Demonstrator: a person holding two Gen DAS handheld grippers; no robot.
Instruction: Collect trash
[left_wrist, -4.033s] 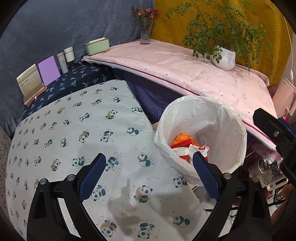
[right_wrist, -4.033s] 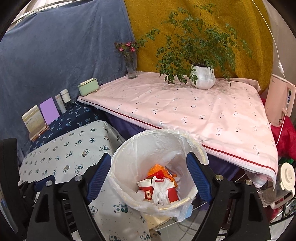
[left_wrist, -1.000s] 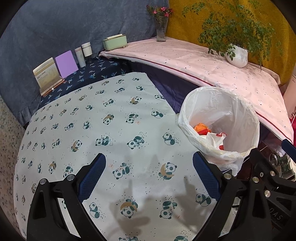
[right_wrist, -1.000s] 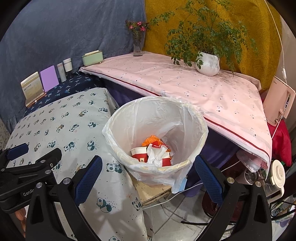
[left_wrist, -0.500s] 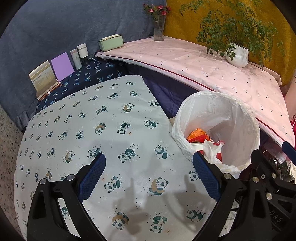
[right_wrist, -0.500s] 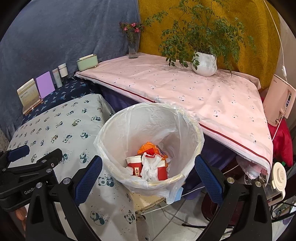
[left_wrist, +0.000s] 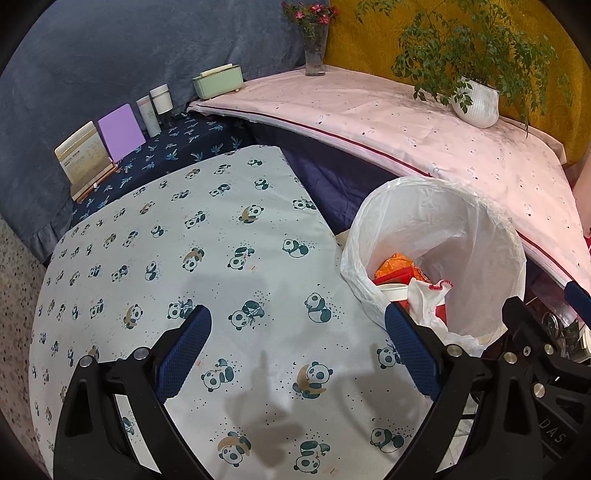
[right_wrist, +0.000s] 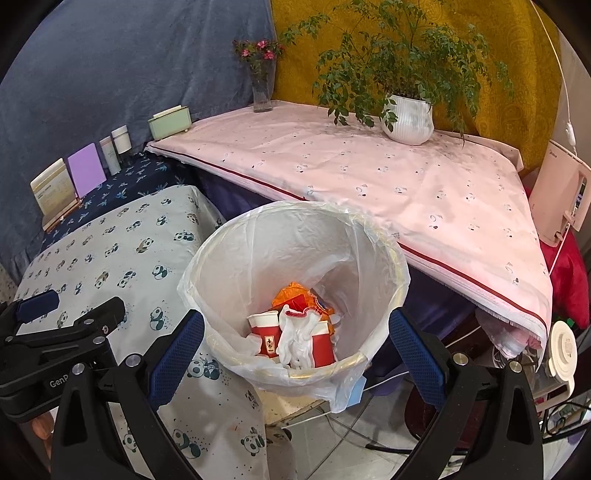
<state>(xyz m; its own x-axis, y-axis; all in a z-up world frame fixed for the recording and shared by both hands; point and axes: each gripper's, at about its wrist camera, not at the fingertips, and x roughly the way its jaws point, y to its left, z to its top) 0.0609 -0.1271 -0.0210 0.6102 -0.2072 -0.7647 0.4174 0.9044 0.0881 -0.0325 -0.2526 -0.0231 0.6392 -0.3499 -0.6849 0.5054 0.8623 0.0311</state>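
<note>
Left tongs (left_wrist: 295, 343) shifted, "GenR" lettering (right_wrist: 59, 382), bin (right_wrist: 384, 354)

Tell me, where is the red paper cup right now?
The red paper cup lies inside the lined trash bin, beside a crumpled white glove, centre of the right wrist view.

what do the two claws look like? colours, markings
Both match: black plastic frames with silver screws, and blue fingers with a mesh-textured grip face. Left claw, right claw. The right wrist view shows the left claw's body from the side, with white lettering starting "GenR". The left wrist view shows "DAS" on the right claw's body. No cables visible.
</note>
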